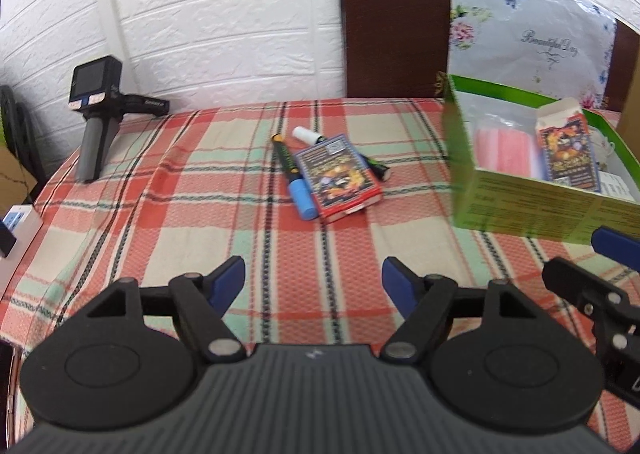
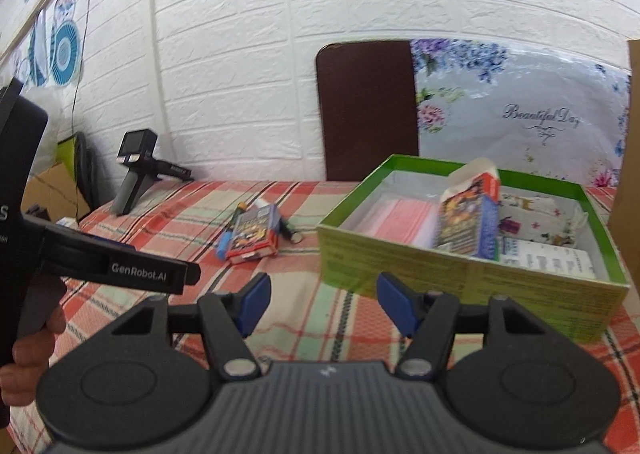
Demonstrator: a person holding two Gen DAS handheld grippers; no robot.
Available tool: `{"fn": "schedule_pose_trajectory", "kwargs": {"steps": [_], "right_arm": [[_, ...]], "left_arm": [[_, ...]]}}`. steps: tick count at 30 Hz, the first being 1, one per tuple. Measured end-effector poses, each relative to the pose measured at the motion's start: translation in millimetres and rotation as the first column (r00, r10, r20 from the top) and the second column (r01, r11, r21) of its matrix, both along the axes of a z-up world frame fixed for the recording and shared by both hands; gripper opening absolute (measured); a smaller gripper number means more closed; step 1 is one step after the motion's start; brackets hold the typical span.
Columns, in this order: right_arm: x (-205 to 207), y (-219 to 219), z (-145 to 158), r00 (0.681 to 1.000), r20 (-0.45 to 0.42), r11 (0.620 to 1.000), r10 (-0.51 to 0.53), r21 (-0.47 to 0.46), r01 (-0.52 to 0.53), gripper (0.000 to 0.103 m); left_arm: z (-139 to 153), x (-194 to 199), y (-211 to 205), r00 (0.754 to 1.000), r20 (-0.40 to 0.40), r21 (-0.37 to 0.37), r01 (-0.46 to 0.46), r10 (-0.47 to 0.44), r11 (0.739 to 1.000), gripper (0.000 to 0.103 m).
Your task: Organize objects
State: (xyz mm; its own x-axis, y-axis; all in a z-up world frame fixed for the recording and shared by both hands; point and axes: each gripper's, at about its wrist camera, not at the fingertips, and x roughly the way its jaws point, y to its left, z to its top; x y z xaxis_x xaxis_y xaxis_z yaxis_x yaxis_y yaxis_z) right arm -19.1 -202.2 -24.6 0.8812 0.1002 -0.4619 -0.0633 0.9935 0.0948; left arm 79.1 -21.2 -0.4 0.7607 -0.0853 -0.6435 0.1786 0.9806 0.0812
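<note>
**A:** What takes up the most room?

**B:** A table under a red, green and cream plaid cloth (image 1: 192,190). At two o'clock on it sits an open green box (image 2: 460,266), the biggest object there.

**A:** What is in the box?

**B:** A pink packet (image 2: 400,218) lies flat at its left. A card pack (image 2: 468,222) stands tilted near the middle, its top flap open. White printed packets fill the right side.

**A:** And outside it?

**B:** At twelve o'clock, well apart from the box, a second card pack (image 1: 338,178) lies flat across two markers. The blue-capped marker (image 1: 294,178) touches its left edge; the white-capped marker (image 1: 306,134) pokes out behind it. At ten o'clock, by the white brick wall, a spare handheld gripper (image 1: 100,110) stands on its handle.

**A:** The tongs?

**B:** The left gripper (image 1: 313,282) hovers near the table's front edge, jaws apart, gripping nothing. The right gripper (image 2: 323,304) sits just beside it, in front of the box, jaws also apart and bare.
</note>
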Motion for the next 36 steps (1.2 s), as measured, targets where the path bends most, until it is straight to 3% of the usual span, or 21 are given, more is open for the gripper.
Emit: {"fn": "schedule_pose_trajectory", "kwargs": {"steps": [13,14,16,18,21,24,26,28,30,36], "right_arm": [[40.5,55.7,-27.6,0.981,-0.140,0.988,0.137,-0.046,-0.144,0.060],[48.0,60.0,-28.1,0.980,-0.138,0.987,0.142,-0.059,-0.152,0.061],[66.5,69.1,-28.4,0.981,-0.128,0.983,0.142,-0.096,-0.155,0.064],[86.7,80.7,-28.2,0.983,-0.106,0.976,0.151,-0.140,-0.165,0.065],[117.4,101.2,-34.0,0.983,-0.093,0.950,0.158,-0.256,-0.177,0.071],[146.8,112.0,-44.7,0.982,-0.113,0.936,0.151,-0.303,-0.179,0.074],[165.5,115.1,-50.4,0.982,-0.130,0.937,0.137,-0.303,-0.171,0.075],[179.4,110.9,-55.3,0.979,-0.153,0.951,0.138,-0.256,-0.174,0.065],[181.8,104.2,-53.6,0.975,-0.171,0.965,0.143,-0.193,-0.175,0.061],[133.3,91.6,-54.8,0.961,-0.202,0.972,0.190,-0.102,-0.214,0.061]], "left_arm": [[-38.2,38.6,75.0,0.985,-0.032,-0.007,-0.170,0.170,0.985,0.080],[-42.2,42.4,82.8,0.980,-0.036,-0.005,-0.195,0.195,0.981,0.080],[-49.2,47.8,99.4,0.973,-0.027,-0.031,-0.230,0.229,0.973,0.093],[-53.7,49.2,109.3,0.968,0.000,-0.038,-0.251,0.251,0.967,0.098],[-58.2,49.7,115.5,0.972,0.034,-0.057,-0.232,0.234,0.971,0.101],[-59.2,49.4,114.6,0.972,0.048,-0.059,-0.226,0.228,0.972,0.101],[-60.0,49.5,115.8,0.973,0.053,-0.066,-0.223,0.226,0.973,0.102],[-60.6,49.0,116.9,0.973,0.055,-0.073,-0.220,0.224,0.973,0.102],[-60.6,48.8,117.7,0.973,0.057,-0.077,-0.218,0.222,0.973,0.102],[-56.2,45.8,112.4,0.977,0.011,-0.067,-0.212,0.213,0.975,0.102]]}}
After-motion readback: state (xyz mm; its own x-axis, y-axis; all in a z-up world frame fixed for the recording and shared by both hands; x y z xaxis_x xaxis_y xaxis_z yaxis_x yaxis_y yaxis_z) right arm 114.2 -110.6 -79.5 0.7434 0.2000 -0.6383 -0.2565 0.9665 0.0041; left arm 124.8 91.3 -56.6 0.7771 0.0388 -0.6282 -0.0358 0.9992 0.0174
